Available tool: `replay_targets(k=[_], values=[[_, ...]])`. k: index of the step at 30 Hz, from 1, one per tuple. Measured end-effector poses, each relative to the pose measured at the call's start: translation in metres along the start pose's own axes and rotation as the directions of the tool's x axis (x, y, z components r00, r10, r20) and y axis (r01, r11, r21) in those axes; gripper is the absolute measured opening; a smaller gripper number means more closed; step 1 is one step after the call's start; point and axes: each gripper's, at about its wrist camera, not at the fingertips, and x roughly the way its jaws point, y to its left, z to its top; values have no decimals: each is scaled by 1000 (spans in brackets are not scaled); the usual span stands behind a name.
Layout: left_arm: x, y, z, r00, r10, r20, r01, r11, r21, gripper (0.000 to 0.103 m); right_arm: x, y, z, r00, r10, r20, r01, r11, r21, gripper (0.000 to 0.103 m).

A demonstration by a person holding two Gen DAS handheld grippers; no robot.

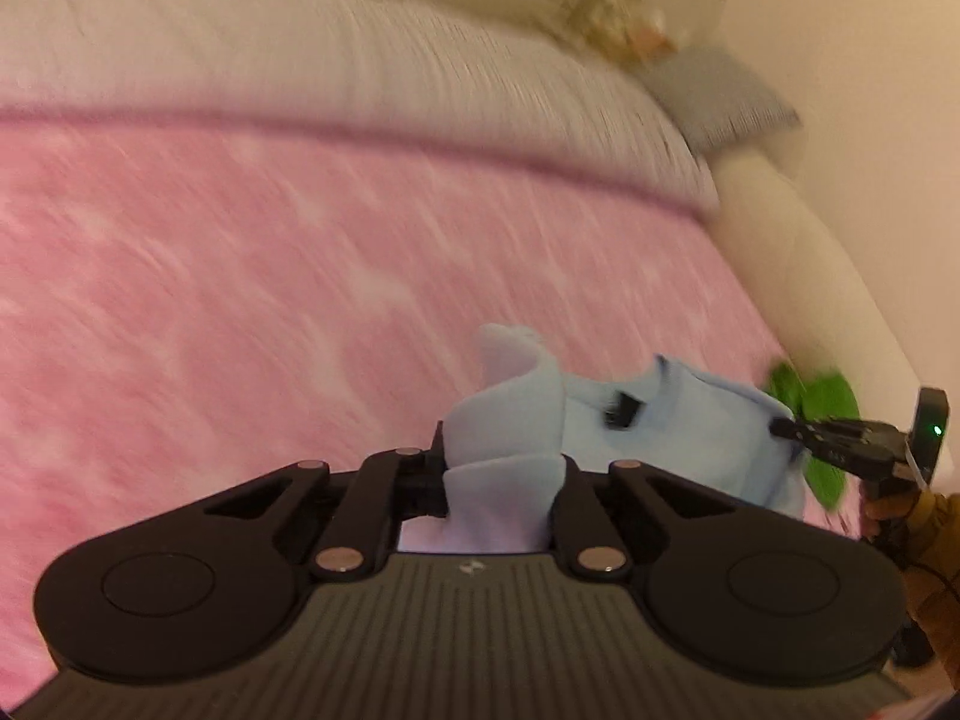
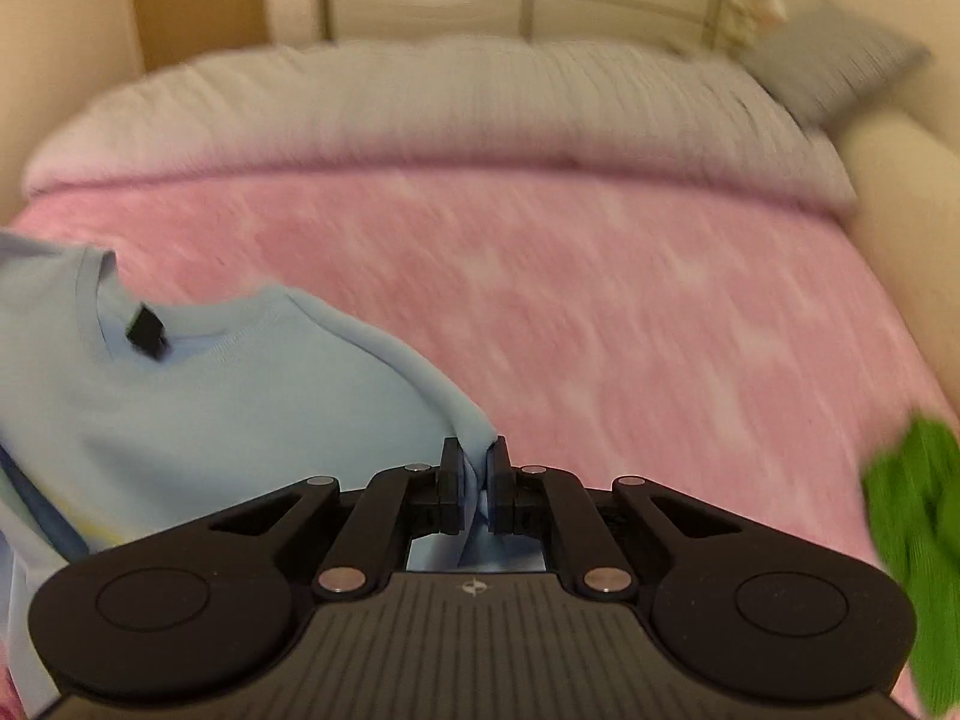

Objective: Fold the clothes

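Note:
A light blue sweatshirt (image 2: 210, 420) with a ribbed collar and a black neck label (image 2: 147, 330) hangs lifted over a pink blanket (image 2: 600, 300). My right gripper (image 2: 477, 474) is shut on a shoulder fold, with the cloth pinched between its pads. In the left wrist view the same sweatshirt (image 1: 690, 444) stretches between both tools. My left gripper (image 1: 501, 462) is shut on a bunched fold that hides its fingertips. The right gripper (image 1: 780, 427) bites the far edge, held by a hand in a tan sleeve (image 1: 924, 516).
A green garment (image 2: 918, 540) lies at the blanket's right edge, also visible as the green garment (image 1: 810, 396) behind the right tool. A white duvet (image 2: 450, 102) covers the far half of the bed. A grey pillow (image 2: 834, 60) sits at the back right beside a cream bed frame (image 1: 798, 264).

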Motion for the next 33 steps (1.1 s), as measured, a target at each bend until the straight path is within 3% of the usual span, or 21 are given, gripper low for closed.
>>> replay_targets(k=[3, 4, 5, 6, 7, 8, 9, 10, 13, 16, 19, 23, 25, 28, 29, 30, 32, 33], values=[[-22, 25, 38, 993, 92, 80, -90, 996, -25, 8, 19, 7, 51, 996, 49, 73, -48, 999, -19, 5], [-19, 38, 51, 987, 131, 94, -128, 991, -43, 20, 36, 17, 70, 996, 58, 74, -58, 998, 1, 6], [-13, 51, 62, 977, 188, 105, -181, 981, -71, 25, 52, 26, 84, 995, 49, 86, -52, 998, 28, 8], [-6, 63, 71, 959, 258, 120, -246, 963, -106, 27, 69, 31, 94, 997, 22, 76, -27, 997, 66, 17], [0, 76, 79, 939, 320, 129, -302, 943, -141, 29, 87, 36, 104, 998, -7, 63, 0, 995, 104, 50], [4, 86, 82, 925, 355, 132, -331, 927, -176, 29, 97, 39, 107, 998, -42, 49, 34, 990, 138, 56], [4, 93, 82, 919, 371, 136, -339, 917, -209, 30, 105, 43, 109, 996, -76, 34, 69, 983, 170, 55], [3, 99, 78, 919, 370, 136, -334, 914, -232, 32, 107, 47, 106, 997, -58, 47, 48, 981, 188, 55], [-3, 110, 46, 939, 333, 87, -305, 923, -236, 35, 100, 64, 74, 999, 31, 25, -35, 986, 163, 56], [7, 110, -5, 938, 342, -55, -346, 921, -177, 35, 88, 92, 24, 990, 119, -76, -114, 991, 65, 56], [17, 101, -56, 938, 302, -171, -328, 932, -155, 35, 76, 133, -32, 965, 182, -187, -202, 975, -90, 56], [35, 86, -105, 942, 211, -260, -271, 936, -223, 35, 74, 198, -86, 943, 195, -269, -280, 903, -326, 59], [43, 81, -117, 940, 190, -283, -262, 934, -243, 35, 84, 224, -107, 951, 155, -268, -269, 843, -467, 67], [50, 70, -125, 941, 170, -293, -242, 943, -229, 35, 101, 252, -136, 962, 71, -262, -229, 731, -643, 70], [51, 66, -124, 940, 175, -294, -241, 948, -207, 35, 102, 252, -142, 969, 71, -235, -215, 707, -673, 66], [51, 62, -125, 938, 182, -295, -242, 954, -179, 35, 102, 248, -142, 971, 80, -225, -214, 714, -667, 60], [51, 54, -125, 935, 196, -297, -242, 962, -127, 35, 99, 228, -128, 957, 134, -256, -257, 801, -541, 31], [51, 51, -125, 933, 201, -298, -241, 965, -104, 35, 93, 210, -116, 950, 174, -260, -278, 850, -447, 24]])
